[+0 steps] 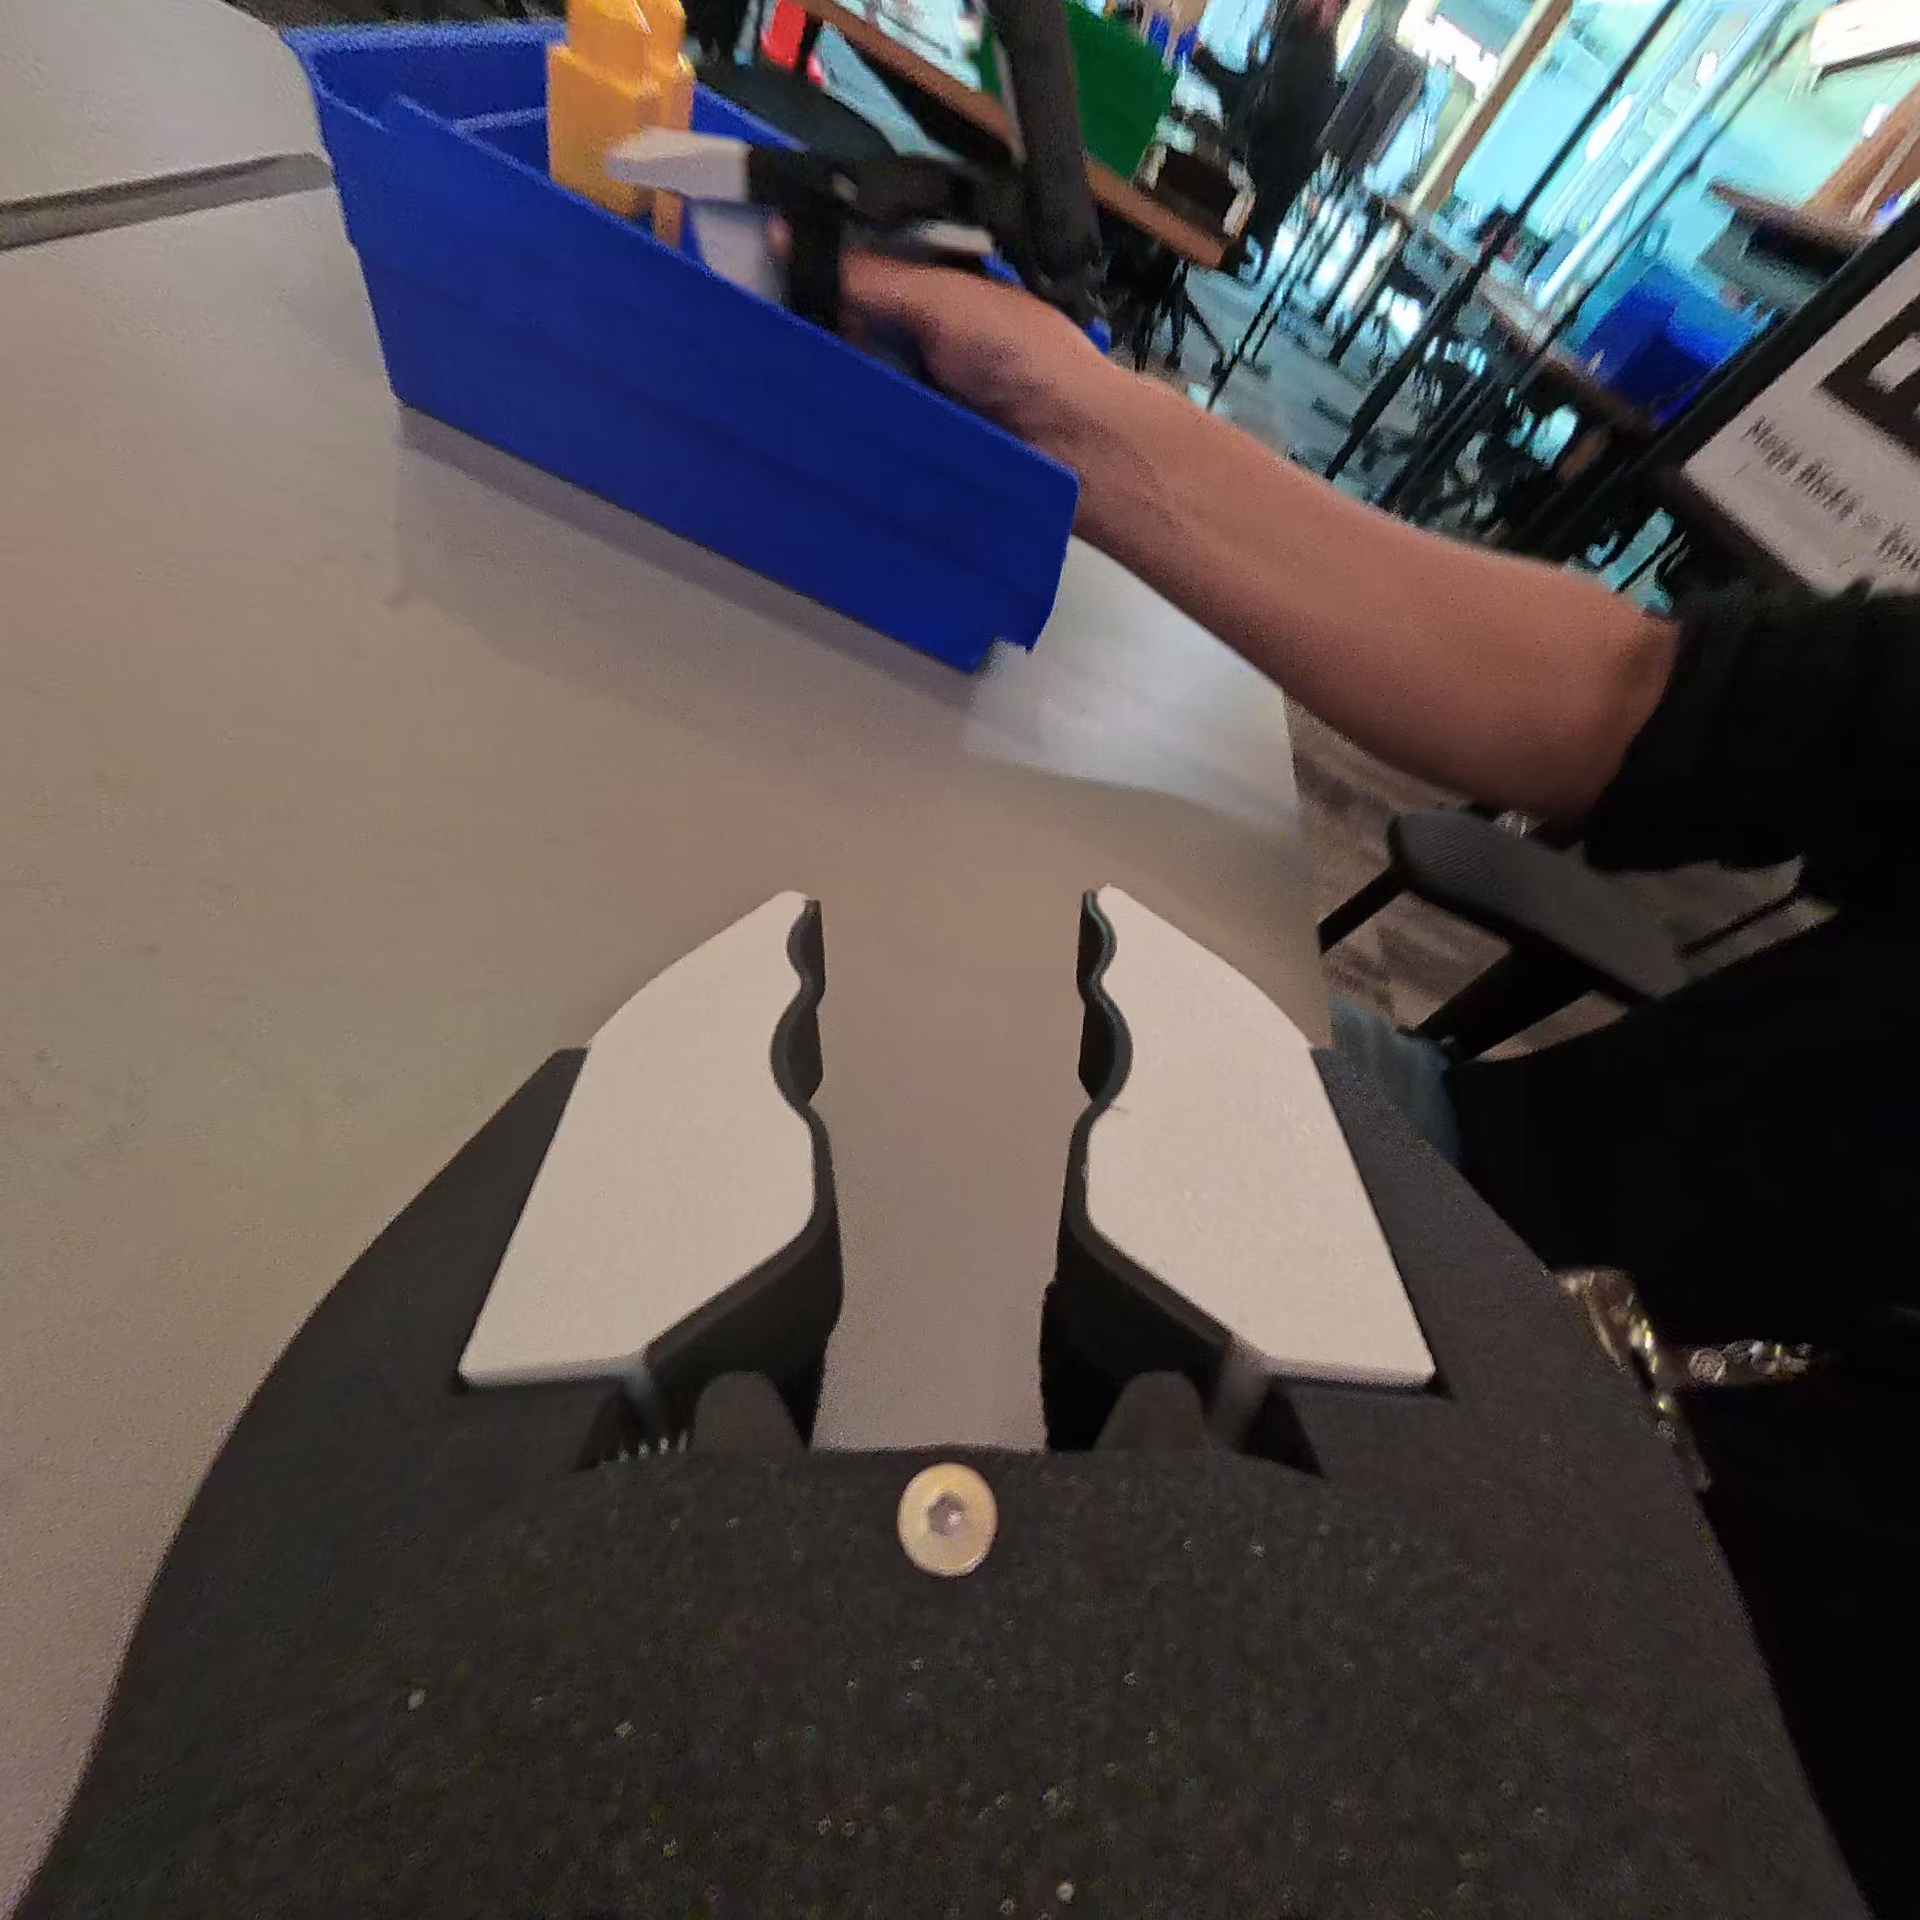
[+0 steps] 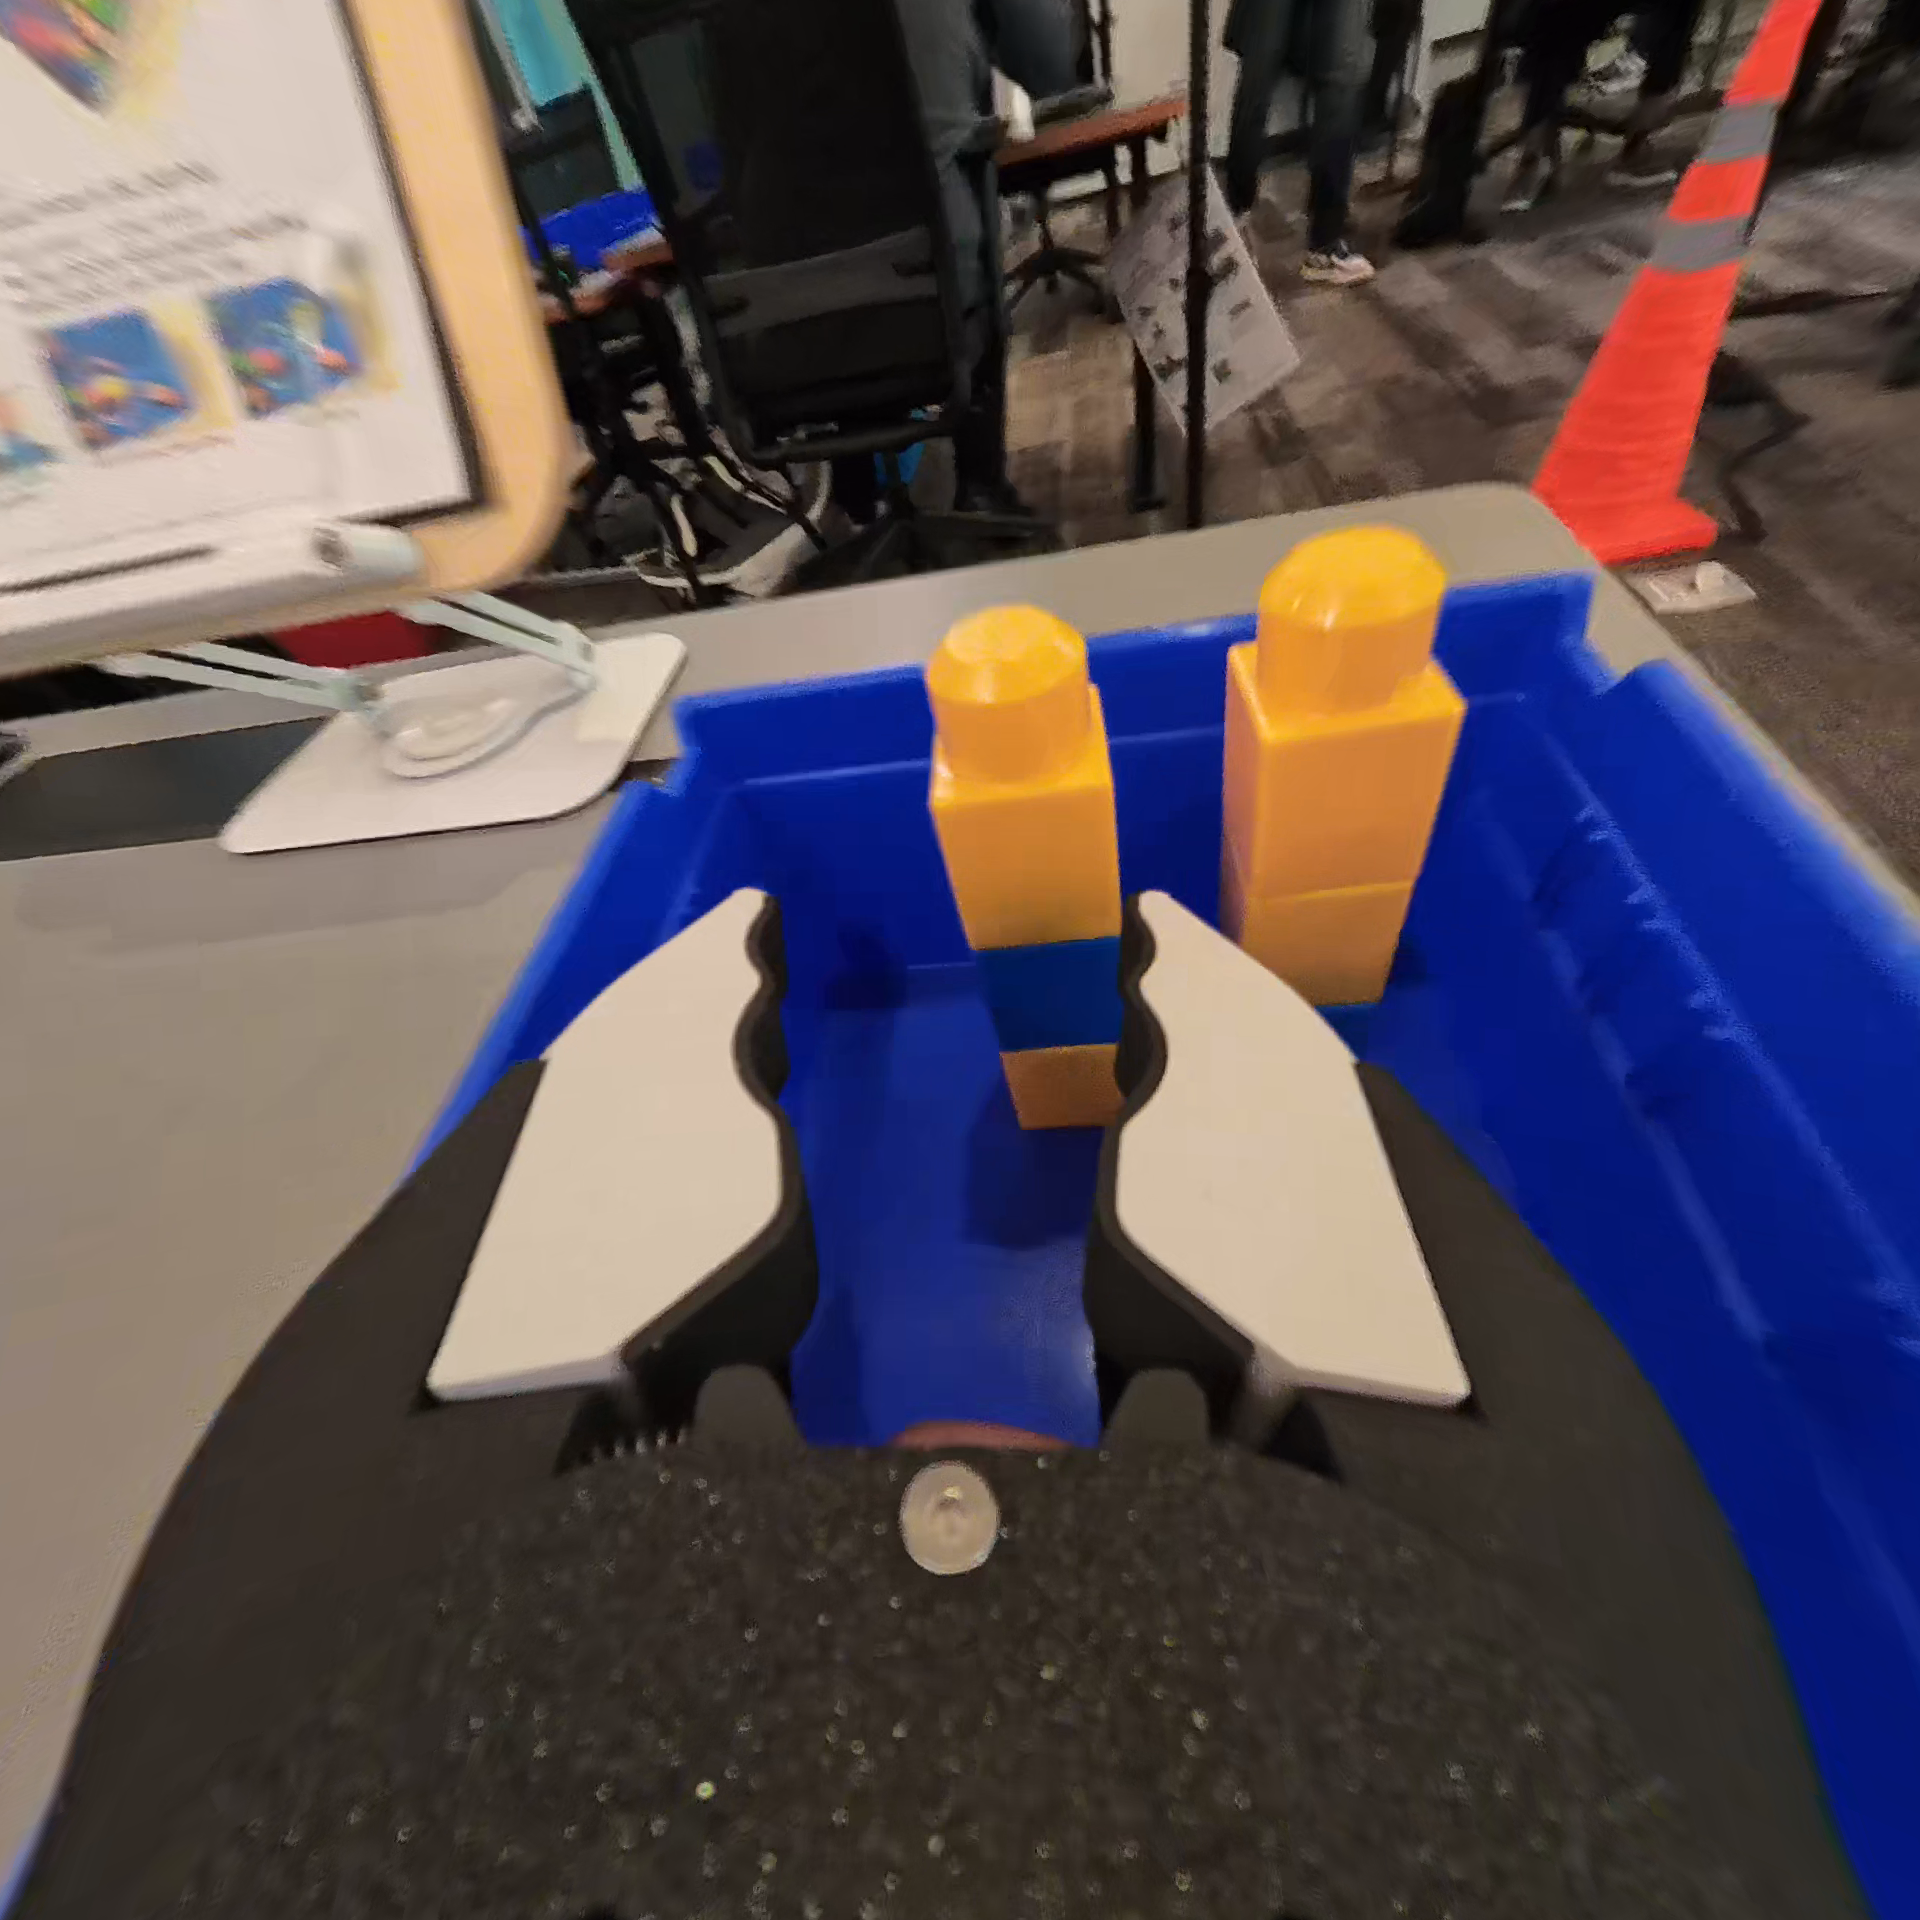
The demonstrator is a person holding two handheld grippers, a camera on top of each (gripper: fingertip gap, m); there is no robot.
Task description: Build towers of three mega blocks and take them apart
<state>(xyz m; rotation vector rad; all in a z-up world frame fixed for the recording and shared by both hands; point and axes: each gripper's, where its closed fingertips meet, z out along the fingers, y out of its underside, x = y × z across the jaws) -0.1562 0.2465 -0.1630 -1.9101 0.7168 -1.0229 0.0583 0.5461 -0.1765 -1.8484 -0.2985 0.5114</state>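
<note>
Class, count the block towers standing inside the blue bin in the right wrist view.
2. The orange-blue-orange tower stands mid-bin, just ahead of the right hand-held gripper. The all-orange tower stands behind it to the right, nearer the blue bin wall. Others may be hidden.

A grey bench with a rounded corner carries the things. A blue plastic bin sits directly on it, close to the far edge. In the right wrist view, a flat white stand base rests on the bench just left of the bin, holding up a tilted board.
</note>
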